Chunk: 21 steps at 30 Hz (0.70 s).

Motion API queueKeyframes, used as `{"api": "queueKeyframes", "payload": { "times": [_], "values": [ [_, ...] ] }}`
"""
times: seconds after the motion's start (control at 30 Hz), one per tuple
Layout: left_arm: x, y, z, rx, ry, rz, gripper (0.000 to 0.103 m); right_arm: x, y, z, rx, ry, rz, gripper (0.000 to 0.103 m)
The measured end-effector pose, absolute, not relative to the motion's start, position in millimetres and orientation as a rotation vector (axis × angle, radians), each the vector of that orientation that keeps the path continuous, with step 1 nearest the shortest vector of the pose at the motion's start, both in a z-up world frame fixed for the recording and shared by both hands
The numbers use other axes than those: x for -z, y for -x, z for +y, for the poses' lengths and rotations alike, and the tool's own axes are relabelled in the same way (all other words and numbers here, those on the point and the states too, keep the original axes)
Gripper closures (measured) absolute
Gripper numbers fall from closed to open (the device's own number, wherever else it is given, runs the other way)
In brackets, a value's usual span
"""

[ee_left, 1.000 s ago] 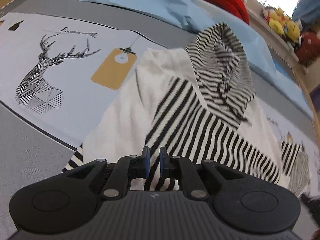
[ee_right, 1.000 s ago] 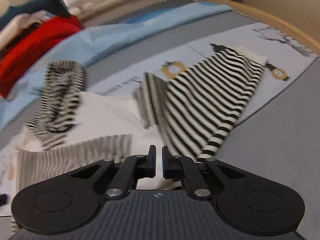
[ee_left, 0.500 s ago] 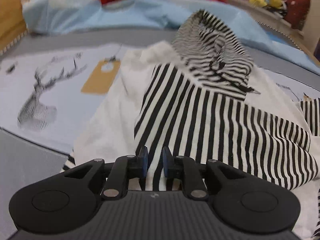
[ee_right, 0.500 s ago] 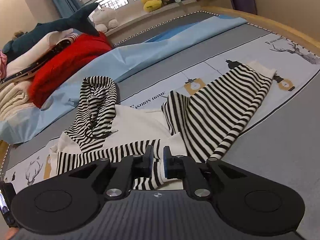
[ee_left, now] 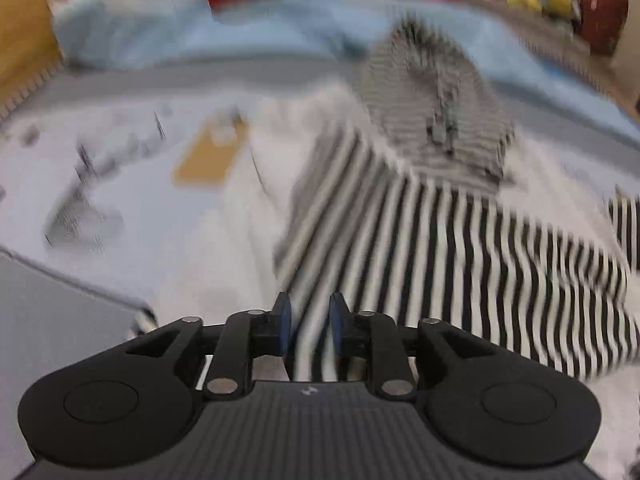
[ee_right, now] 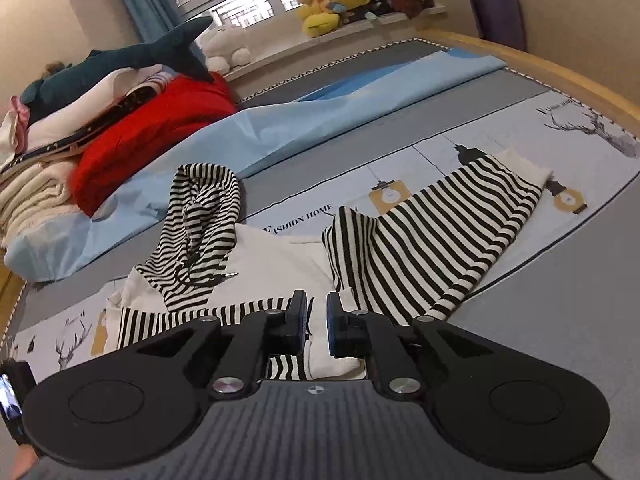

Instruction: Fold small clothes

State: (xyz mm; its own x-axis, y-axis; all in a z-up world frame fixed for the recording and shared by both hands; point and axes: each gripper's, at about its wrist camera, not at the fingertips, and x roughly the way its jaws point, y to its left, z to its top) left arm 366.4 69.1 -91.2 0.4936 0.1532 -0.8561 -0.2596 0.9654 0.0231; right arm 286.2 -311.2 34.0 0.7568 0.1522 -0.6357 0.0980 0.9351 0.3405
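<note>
We see our left gripper [ee_left: 307, 326] pitched steeply down over the bed, close above the hoodie [ee_left: 420, 240]; its jaws are opening, a narrow gap showing between the blue pads [ee_left: 283, 322], and a striped sleeve [ee_left: 460, 264] runs through that gap, though the blur of the left wrist view keeps us from telling whether the pads still press on the cloth. Our right gripper [ee_right: 316, 326] points down at a gentler slope, held higher above the bed; its jaws stand slightly apart with white and striped cloth visible through the gap, and we cannot tell whether that cloth is pinched or merely lies below.

Beyond the right jaws the hoodie lies crumpled on the printed bedsheet [ee_right: 580, 152], near the middle of the bed; its white body [ee_right: 276, 264] sits just ahead; the other sleeve [ee_right: 432, 240] stretches away toward the bed's right edge, ending in a white cuff [ee_right: 524, 164]; the striped hood [ee_right: 204, 216] lies folded over toward the left.

Farther off, a light blue sheet [ee_right: 320, 120] crosses the bed; at the far left corner a red garment [ee_right: 152, 136] and a stack of folded clothes [ee_right: 36, 184] are piled, a plush shark [ee_right: 132, 56] on top; plush toys [ee_right: 332, 4] sit on the windowsill beyond.
</note>
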Motion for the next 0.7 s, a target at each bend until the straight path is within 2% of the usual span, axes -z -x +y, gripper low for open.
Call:
{"api": "queueKeyframes", "payload": {
  "times": [0.03,0.17,0.27,0.4,0.57,0.7],
  "values": [
    [99,-367,70,-0.24,0.139,1.103,0.075,-33,-286,-310,-0.032,-0.364,0.718,0.092],
    [72,-355,55,-0.236,0.111,1.035,0.073,-27,-287,-305,-0.022,-0.353,0.731,0.093],
    [60,-351,37,-0.123,0.103,0.988,0.062,-25,-286,-303,-0.013,-0.357,0.73,0.093],
    [98,-356,45,-0.119,0.195,1.233,0.062,-23,-285,-301,-0.007,-0.343,0.713,0.093],
    [54,-356,41,-0.097,0.204,1.093,0.06,-16,-291,-326,0.062,-0.413,0.692,0.096],
    [42,-353,35,-0.071,0.243,1.071,0.058,-11,-297,-361,0.136,-0.49,0.639,0.099]
  ]
}}
